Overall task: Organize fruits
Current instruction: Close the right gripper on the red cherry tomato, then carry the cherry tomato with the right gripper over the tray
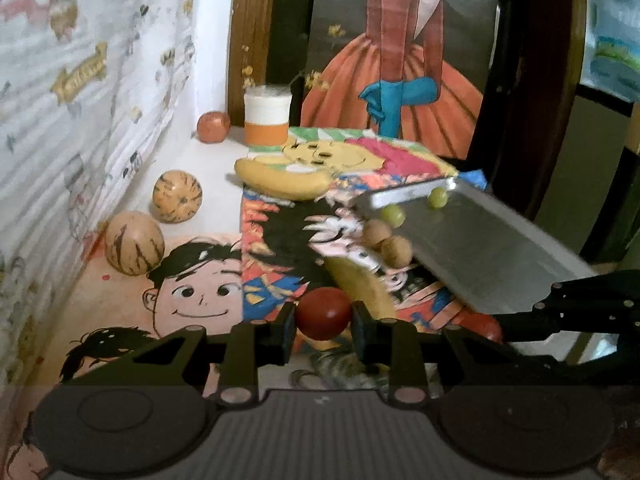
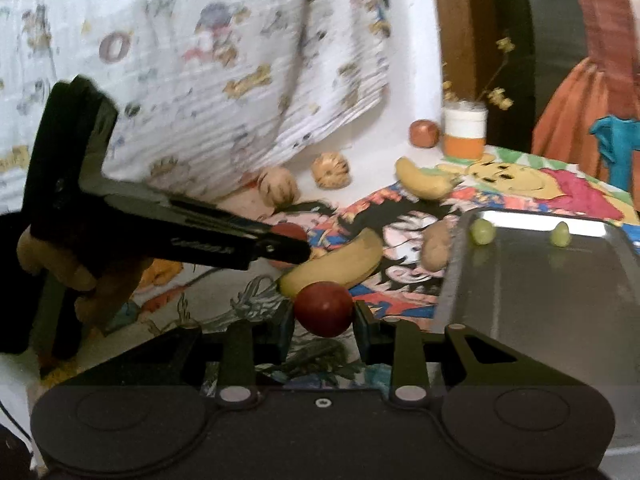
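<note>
**A:** Nearest thing first: the left tool (image 1: 324,332) has a dark red fruit (image 1: 324,313) pinched between its pads, and the right tool (image 2: 323,330) is clamped on a second red fruit (image 2: 323,309) the same way. Both fruits sit right at the fingertips, so neither grip looks deep.

**B:** Agreed, so the person should keep both squeezes steady, carry level and only release low over the steel tray (image 2: 540,292), or those round ones will roll.

**A:** The tray is just right of the right tool, with two green grapes (image 2: 482,231) at its far rim. A banana (image 2: 340,262) lies just beyond the tools on the cartoon-print worktop (image 1: 192,296).

**B:** Further back: another banana (image 1: 284,180), two striped melons (image 1: 177,196) by the wall, then an orange fruit (image 1: 213,126) beside a cup (image 1: 267,118).
</note>
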The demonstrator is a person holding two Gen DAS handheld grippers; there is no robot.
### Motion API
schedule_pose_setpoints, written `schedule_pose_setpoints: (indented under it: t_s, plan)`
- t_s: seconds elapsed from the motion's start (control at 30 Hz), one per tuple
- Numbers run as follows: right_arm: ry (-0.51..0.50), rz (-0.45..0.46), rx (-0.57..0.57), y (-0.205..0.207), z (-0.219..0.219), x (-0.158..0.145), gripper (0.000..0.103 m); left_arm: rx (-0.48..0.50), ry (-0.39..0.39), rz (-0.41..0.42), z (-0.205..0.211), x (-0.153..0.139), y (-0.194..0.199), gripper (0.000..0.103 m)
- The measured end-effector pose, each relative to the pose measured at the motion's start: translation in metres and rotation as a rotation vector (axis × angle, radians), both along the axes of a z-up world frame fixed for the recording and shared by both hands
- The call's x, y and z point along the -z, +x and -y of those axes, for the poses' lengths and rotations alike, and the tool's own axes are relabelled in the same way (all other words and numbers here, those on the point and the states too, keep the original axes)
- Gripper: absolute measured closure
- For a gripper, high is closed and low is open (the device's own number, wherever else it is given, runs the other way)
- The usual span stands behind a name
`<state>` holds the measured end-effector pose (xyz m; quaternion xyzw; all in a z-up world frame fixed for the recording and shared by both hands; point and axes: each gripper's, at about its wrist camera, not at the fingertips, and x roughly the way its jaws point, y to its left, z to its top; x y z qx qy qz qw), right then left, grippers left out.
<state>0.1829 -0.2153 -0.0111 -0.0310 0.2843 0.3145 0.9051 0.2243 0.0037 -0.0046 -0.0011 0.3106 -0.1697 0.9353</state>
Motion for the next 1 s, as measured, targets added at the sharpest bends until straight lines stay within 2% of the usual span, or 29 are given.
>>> schedule_pose_setpoints:
  t_s: [0.27, 0.37, 0.47, 0.7, 1.0]
  plan:
    - [-0.001, 0.104, 0.103, 0.008, 0.053, -0.04, 0.069, -0.048, -0.087, 0.052, 0.037, -0.033, 0.0, 0.071]
    - [-0.033, 0.141, 0.127, 0.025, 0.073, -0.049, 0.069, -0.064, -0.102, 0.046, 0.059, -0.036, 0.012, 0.071]
    - [-0.021, 0.124, 0.155, 0.053, 0.097, -0.051, 0.069, -0.057, -0.103, 0.034, 0.08, -0.033, 0.029, 0.071]
    - [-0.014, 0.062, 0.191, 0.119, 0.136, -0.034, 0.069, -0.009, -0.02, 0.014, 0.12, -0.013, 0.064, 0.071]
    - [-0.075, 0.0, 0.14, 0.157, 0.134, -0.002, 0.069, 0.045, 0.076, -0.009, 0.144, 0.007, 0.092, 0.071]
